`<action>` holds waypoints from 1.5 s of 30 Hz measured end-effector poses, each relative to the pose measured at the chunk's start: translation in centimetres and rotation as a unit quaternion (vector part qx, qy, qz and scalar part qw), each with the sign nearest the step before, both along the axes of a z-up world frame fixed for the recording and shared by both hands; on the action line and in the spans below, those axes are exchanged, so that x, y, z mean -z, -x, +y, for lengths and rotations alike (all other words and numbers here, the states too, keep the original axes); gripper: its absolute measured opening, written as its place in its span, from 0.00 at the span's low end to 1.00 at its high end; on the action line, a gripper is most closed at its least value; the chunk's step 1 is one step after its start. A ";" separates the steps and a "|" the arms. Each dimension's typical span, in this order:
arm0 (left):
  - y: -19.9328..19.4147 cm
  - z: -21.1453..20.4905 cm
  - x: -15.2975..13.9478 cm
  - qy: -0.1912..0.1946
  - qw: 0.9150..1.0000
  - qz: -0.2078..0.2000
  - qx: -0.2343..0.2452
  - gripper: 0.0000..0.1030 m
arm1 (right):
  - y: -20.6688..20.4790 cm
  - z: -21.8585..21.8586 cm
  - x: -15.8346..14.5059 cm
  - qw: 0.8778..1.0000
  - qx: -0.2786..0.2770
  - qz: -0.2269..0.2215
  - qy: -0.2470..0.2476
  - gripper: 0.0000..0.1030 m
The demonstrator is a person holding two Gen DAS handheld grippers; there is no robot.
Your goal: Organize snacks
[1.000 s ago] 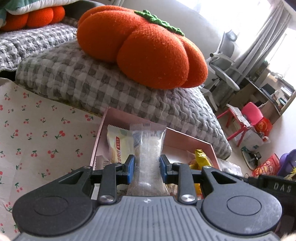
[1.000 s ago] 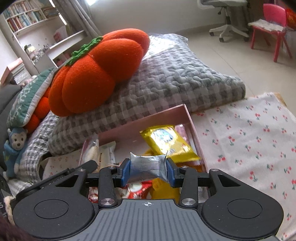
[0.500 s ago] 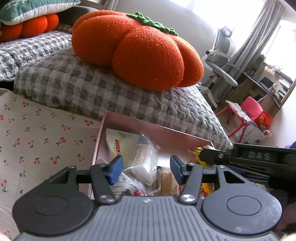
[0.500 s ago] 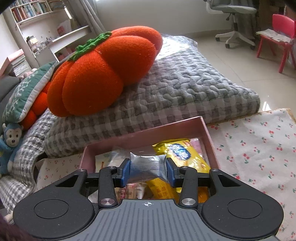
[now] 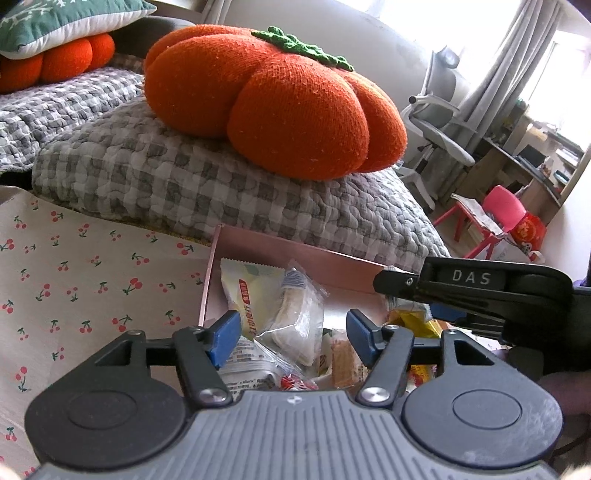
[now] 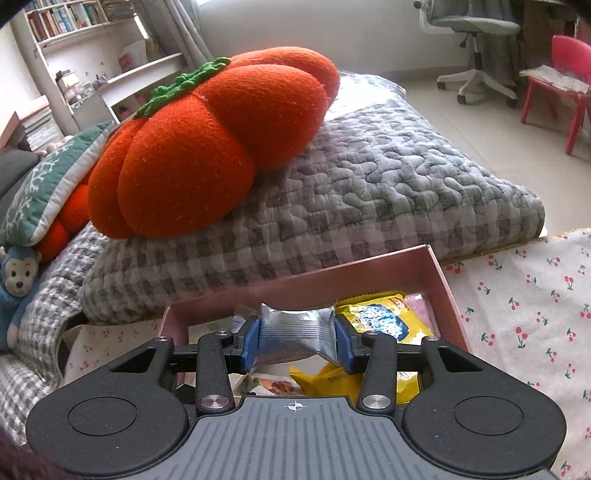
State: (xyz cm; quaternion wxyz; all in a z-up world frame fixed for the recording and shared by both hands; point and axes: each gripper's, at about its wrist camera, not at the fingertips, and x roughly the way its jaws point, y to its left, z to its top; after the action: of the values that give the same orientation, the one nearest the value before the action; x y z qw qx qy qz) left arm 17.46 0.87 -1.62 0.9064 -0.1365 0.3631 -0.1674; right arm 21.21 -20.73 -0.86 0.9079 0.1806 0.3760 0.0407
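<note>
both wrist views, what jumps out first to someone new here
The big orange pumpkin cushion on the grey checked quilt dominates both views. Below it, a pink box holds mixed snack packets, and the right gripper pinches a silver packet above it, while the left gripper hangs open.

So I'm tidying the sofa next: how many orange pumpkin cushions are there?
2. A big pumpkin cushion sits on the grey checked quilt behind the pink box; a second pumpkin cushion lies at far left under the green pillow. More may be out of frame.
</note>
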 end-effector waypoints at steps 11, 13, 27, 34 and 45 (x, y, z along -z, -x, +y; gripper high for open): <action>1.0 -0.7 -0.4 -0.029 0.999 -0.005 0.014 0.76 | 2.5 -1.1 -1.7 1.000 -0.001 -0.005 0.012 0.72; 1.4 -0.8 -0.7 -0.039 0.999 -0.009 0.015 0.82 | 3.4 -1.6 -2.0 1.000 -0.002 -0.007 0.013 0.76; 7.8 -1.8 -1.8 -0.168 0.986 -0.017 -0.011 0.99 | 11.5 -5.3 -3.8 0.999 0.024 0.008 0.036 0.89; 11.5 -2.0 -1.8 -0.213 0.976 0.024 -0.026 1.00 | 17.0 -4.6 -3.8 0.998 0.009 0.013 0.054 0.94; 15.3 -1.5 -1.6 -0.218 0.973 0.054 -0.047 1.00 | 22.1 -2.4 -2.5 0.994 0.014 0.025 0.105 0.95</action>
State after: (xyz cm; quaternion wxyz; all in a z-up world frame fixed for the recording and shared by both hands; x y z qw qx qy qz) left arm 2.12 -0.65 -0.04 0.9002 0.0384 0.4325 -0.0337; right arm -0.87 -23.15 1.61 0.9126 0.0905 0.3984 -0.0162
